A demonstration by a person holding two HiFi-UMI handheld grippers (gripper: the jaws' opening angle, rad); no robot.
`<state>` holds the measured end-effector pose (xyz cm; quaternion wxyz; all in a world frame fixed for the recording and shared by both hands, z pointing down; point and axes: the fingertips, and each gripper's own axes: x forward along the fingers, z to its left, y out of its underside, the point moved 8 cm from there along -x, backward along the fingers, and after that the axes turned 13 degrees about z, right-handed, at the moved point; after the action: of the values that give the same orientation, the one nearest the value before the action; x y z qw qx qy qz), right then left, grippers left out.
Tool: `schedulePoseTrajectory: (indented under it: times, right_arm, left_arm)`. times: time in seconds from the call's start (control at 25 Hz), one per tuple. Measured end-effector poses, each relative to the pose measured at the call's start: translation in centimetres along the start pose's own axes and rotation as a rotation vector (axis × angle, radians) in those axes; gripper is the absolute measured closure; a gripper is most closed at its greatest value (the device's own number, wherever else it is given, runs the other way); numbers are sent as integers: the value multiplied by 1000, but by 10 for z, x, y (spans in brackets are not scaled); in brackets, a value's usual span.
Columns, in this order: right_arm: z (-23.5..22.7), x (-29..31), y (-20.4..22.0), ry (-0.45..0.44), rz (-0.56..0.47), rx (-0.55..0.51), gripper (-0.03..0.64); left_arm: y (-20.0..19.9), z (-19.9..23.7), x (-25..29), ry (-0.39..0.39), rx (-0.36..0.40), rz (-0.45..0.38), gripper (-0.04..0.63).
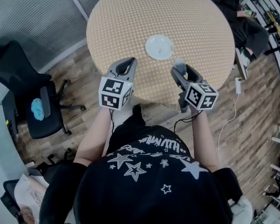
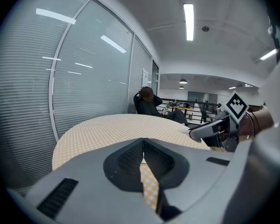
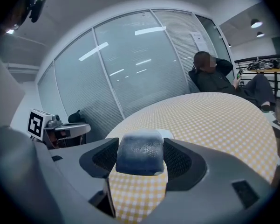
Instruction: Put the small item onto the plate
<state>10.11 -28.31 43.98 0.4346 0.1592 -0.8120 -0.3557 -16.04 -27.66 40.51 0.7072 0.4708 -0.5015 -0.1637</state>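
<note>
Nearest the head camera, the person (image 1: 149,171) wears a black top printed with white stars, and both forearms reach forward over the near edge of the round desk (image 1: 177,13). Each hand carries a gripper with a marker cube (image 1: 114,93) at its back end.

The left claw (image 1: 127,65) hangs over the near left part of the desk. In the left gripper view its two pads (image 2: 130,157) meet at the tips with nothing between them, and only a thin wedge of the yellow checked desk top shows below the seam.

The right claw (image 1: 179,70) is level with it, further right. In the right gripper view it is clamped on the small item (image 3: 140,152), a rounded grey-blue block with a frosted look, pressed by a pad on each side. The item (image 1: 179,64) is over the desk and apart from the plate.

The plate (image 1: 159,47) is white, round and bare. It lies flat on the desk beyond the two claws, roughly between them.

Further out, a black office chair (image 1: 32,106) stands on the wooden floor (image 1: 251,120) to the left. A seated person (image 3: 216,78) is at the far side of the desk, and a glass wall (image 3: 130,64) with blinds curves behind.
</note>
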Motion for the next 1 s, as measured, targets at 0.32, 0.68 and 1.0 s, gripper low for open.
schedulePoseTrajectory:
  times: [0.32, 0.68, 1.0]
  right_arm:
    - [-2, 49, -10, 53, 57, 14, 311]
    - [-8, 83, -15, 80, 123, -9, 310]
    - [-29, 118, -30, 63, 173, -102, 310]
  left_arm:
    - [4, 40, 29, 55, -16, 30, 588]
    - [11, 50, 57, 109, -30, 85, 588]
    - [5, 57, 83, 68, -49, 104, 588]
